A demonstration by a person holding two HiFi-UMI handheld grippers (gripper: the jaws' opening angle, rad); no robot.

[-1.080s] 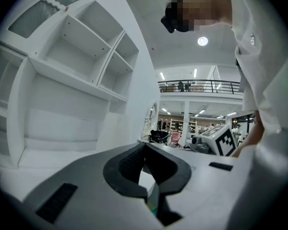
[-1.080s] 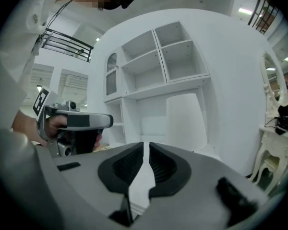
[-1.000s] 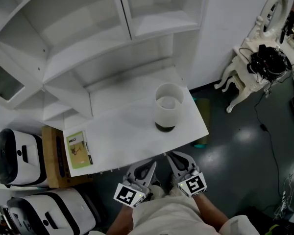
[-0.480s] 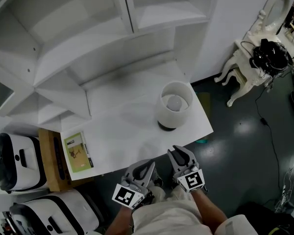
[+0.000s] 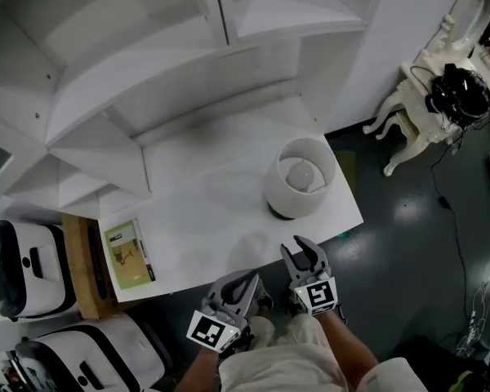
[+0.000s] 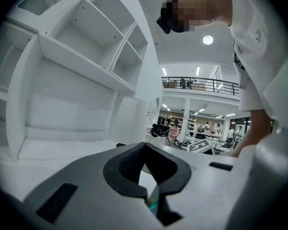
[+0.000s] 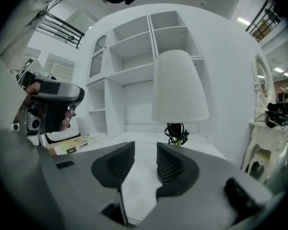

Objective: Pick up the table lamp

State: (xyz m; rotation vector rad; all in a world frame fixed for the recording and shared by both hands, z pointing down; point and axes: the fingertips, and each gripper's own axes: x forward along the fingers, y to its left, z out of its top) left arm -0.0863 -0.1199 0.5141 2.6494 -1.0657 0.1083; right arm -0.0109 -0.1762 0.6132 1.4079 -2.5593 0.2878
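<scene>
Since aiming for the table lamp [image 5: 300, 188] on the surface [image 5: 204, 219], opening fingers of the right gripper [image 5: 294, 247] around nothing; fingers of the left gripper [image 5: 249, 278] pressed together, idle.

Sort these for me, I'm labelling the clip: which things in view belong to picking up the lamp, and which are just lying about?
For the job:
- table lamp
- right gripper, fingers opening, nothing between them
- left gripper, shut and empty
- white table under the lamp

Lying about:
- green booklet
- white machines at the left
- ornate white furniture at the right
</scene>
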